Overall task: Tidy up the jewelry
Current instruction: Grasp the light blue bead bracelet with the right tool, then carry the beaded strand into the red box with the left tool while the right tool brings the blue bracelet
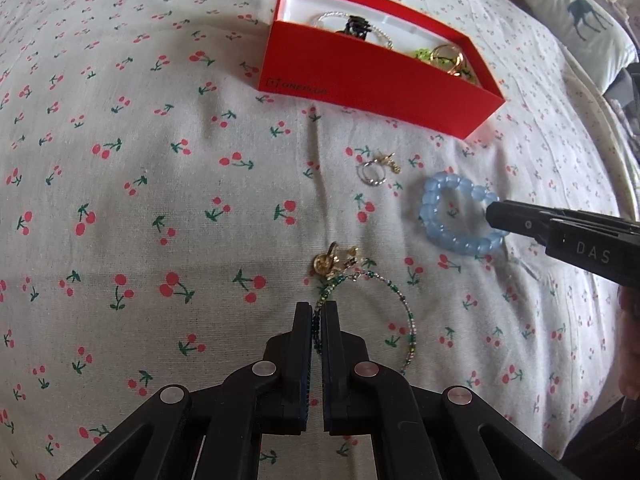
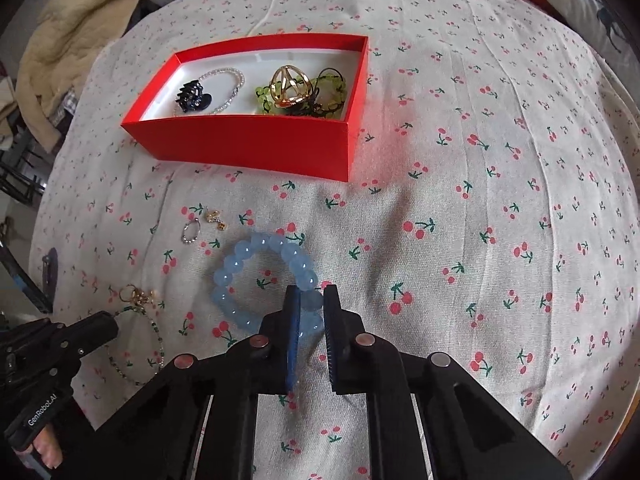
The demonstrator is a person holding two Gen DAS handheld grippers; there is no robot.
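the near wall of the red box point(image 1: 376, 92) hides most of its floor in the left wrist view, so the black hair claw point(image 1: 357, 26) and gold piece point(image 1: 450, 58) show only in part. the left gripper point(image 1: 317, 312) covers a stretch of the green beaded strand point(image 1: 404, 312). the small earrings point(image 2: 216, 218) are too small to make out. the blue bead bracelet point(image 2: 256, 276) is partly covered by the right gripper point(image 2: 312, 300).

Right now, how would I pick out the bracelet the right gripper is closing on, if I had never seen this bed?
Start at the red box on the cherry-print bedsheet and look on the sheet in front of it. The blue bead bracelet lies there, with the right gripper shut on one side of it. Its large, translucent pale-blue round beads set it apart from the thin green beaded bracelet and the small ring nearby.
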